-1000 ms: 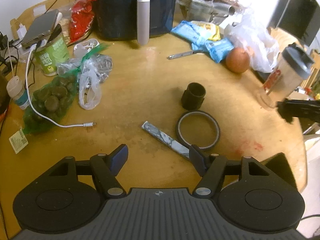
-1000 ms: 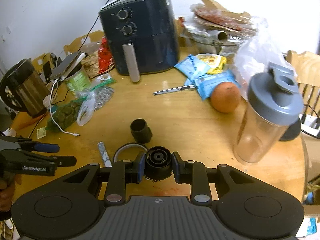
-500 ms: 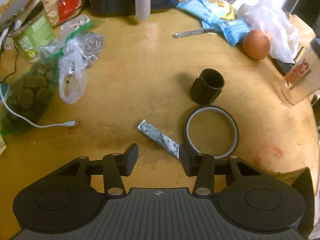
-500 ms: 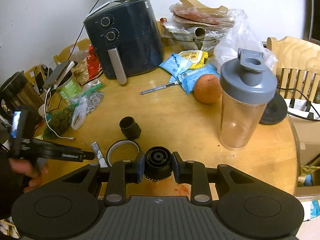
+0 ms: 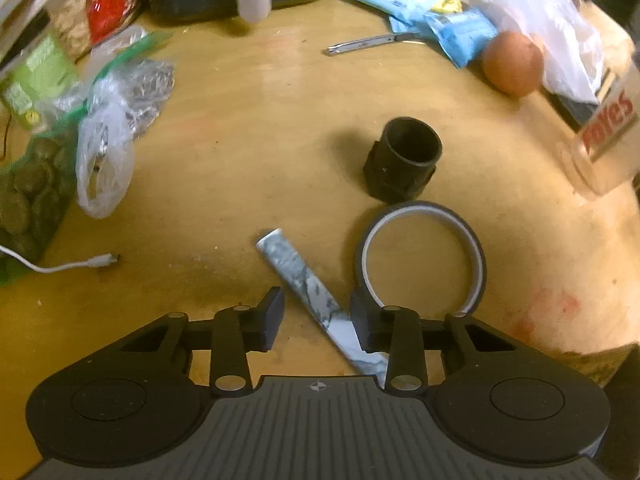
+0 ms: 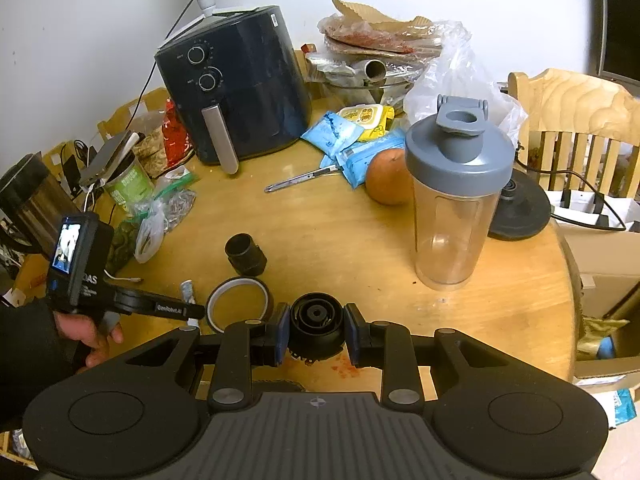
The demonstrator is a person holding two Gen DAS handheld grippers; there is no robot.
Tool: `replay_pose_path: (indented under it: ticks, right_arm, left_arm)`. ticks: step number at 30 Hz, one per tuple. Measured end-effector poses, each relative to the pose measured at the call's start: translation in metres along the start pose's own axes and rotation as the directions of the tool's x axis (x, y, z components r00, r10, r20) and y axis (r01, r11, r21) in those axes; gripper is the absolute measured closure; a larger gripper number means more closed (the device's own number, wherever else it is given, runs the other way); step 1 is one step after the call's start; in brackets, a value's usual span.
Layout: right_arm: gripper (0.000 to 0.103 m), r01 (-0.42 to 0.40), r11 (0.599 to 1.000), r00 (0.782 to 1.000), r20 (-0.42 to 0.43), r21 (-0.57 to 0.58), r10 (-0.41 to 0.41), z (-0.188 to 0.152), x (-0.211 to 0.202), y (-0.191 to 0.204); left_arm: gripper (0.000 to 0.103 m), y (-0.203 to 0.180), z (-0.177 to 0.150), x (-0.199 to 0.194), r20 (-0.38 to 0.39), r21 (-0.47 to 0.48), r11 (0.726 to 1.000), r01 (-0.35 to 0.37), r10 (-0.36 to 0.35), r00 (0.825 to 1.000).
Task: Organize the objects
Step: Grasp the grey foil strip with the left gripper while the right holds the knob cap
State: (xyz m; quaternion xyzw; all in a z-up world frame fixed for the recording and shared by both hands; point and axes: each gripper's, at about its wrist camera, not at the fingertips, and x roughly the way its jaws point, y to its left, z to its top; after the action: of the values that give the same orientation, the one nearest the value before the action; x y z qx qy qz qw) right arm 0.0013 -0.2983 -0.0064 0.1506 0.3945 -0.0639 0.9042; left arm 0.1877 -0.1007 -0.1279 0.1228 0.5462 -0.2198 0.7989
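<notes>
My left gripper point(image 5: 316, 322) hangs steeply over the marbled stick point(image 5: 310, 292), which lies flat and slantwise on the round wooden table point(image 5: 240, 168), close to its near edge; the jaws are closing with the stick between them, and I see a gap at the left pad, so no grip yet. The stick's low end runs under my right-hand finger point(image 5: 362, 320), and the tape ring point(image 5: 424, 256) lies just beside that finger, so I judge the risk is pinching the ring's rim along with the stick. I would centre the jaws across the stick's width, keep them square to its slant, and press low before closing. My right gripper point(image 6: 316, 334) is clamped on a black ribbed cap point(image 6: 316, 326), held near the same edge; it should stay clear.
</notes>
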Motion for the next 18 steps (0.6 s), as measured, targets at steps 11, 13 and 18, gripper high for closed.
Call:
replay_pose_path:
  ticks: [11, 13, 18]
  right_arm:
    - [0.072, -0.014, 1.0, 1.0, 0.005, -0.006, 0.014, -0.002, -0.002, 0.0]
    - [0.072, -0.018, 1.0, 1.0, 0.005, -0.011, 0.018, -0.002, -0.002, 0.001]
    - [0.072, -0.021, 1.0, 1.0, -0.003, -0.01, 0.021, -0.002, 0.001, 0.001]
  left_arm:
    - [0.087, -0.002, -0.009, -0.004, 0.015, 0.066, 0.998, -0.024, 0.023, 1.0]
    - [0.087, -0.001, -0.008, -0.004, 0.006, 0.061, 0.998, -0.007, 0.006, 1.0]
    - [0.087, 0.009, -0.009, -0.013, 0.025, 0.013, 1.0, -0.006, 0.005, 1.0]
